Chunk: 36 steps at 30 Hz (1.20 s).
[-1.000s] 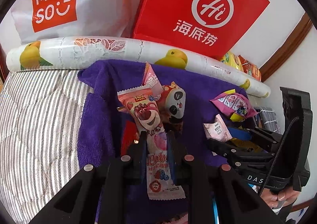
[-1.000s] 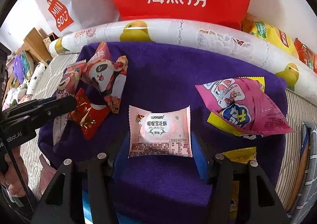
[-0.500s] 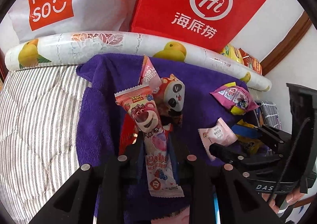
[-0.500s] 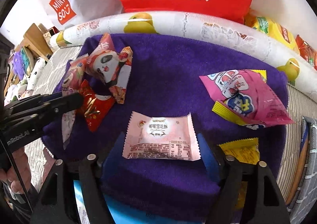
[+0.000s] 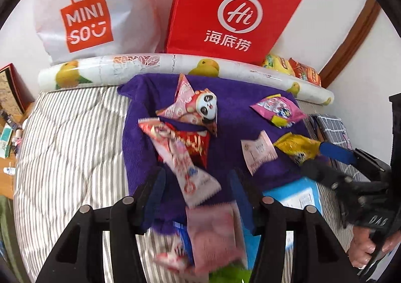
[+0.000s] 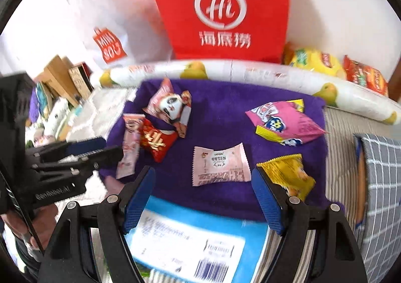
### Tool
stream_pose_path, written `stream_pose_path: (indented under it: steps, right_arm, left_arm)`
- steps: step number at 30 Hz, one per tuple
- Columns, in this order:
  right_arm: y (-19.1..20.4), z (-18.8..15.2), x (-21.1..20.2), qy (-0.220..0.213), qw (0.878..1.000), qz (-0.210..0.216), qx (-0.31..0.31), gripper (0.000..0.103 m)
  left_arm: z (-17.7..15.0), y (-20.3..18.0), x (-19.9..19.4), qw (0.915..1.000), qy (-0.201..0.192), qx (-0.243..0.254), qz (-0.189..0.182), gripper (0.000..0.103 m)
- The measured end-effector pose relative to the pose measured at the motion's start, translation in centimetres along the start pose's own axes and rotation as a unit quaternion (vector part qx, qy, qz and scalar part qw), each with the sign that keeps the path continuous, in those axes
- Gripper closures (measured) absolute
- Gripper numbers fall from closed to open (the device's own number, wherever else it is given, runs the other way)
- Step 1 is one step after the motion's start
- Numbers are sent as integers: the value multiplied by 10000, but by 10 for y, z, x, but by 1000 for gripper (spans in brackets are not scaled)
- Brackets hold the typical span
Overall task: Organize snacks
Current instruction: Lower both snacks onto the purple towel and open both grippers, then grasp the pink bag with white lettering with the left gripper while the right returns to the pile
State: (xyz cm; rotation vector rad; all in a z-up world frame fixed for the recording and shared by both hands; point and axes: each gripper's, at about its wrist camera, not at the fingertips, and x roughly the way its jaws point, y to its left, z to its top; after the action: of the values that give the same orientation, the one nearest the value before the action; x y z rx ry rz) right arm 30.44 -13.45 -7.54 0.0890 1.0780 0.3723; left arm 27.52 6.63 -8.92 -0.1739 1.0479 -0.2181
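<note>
Left claw [image 5: 195, 190] open above long pink snack packet [image 5: 185, 165].

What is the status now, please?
Left gripper just opened, long pink packet released. Right gripper open, empty; square pink packet lies free. Nothing blocking.

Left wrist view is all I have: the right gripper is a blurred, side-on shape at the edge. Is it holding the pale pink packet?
Observer: No. In the right wrist view the right gripper has just been opening. Its fingers stand apart, and the pale pink packet lies free on the purple towel.
Operator: And the blue thing below it?
Observer: A blue parcel at the towel's near edge, with a white label that carries a barcode.
</note>
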Motion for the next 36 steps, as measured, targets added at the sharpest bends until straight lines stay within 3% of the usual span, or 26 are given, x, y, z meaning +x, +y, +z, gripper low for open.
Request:
stream_pose_path:
  steps: [6, 16, 32, 33, 35, 36]
  right_arm:
    - [0, -32, -37, -268, 9992, 120, 277, 25]
    - [-3, -82, -59, -486, 9984, -54, 271, 25]
    - [-22, -102, -47, -386, 9979, -48, 521, 25]
    - [-22, -103, -47, -383, 9978, -41, 534, 25]
    - [-21, -104, -46, -371, 9978, -47, 548, 25]
    - [-21, -105, -45, -364, 9978, -61, 546, 25]
  left_arm:
    - [-28, -10, -6, 9997, 134, 145, 129, 47]
    - [-50, -14, 0, 9992, 325, 146, 193, 47]
    - [-53, -27, 25, 9960, 527, 437, 582, 47]
    - [-53, -27, 26, 9959, 523, 438, 588, 49]
    - [-54, -26, 28, 9961, 537, 445, 535, 62]
    - [-53, -26, 28, 9962, 539, 435, 526, 62]
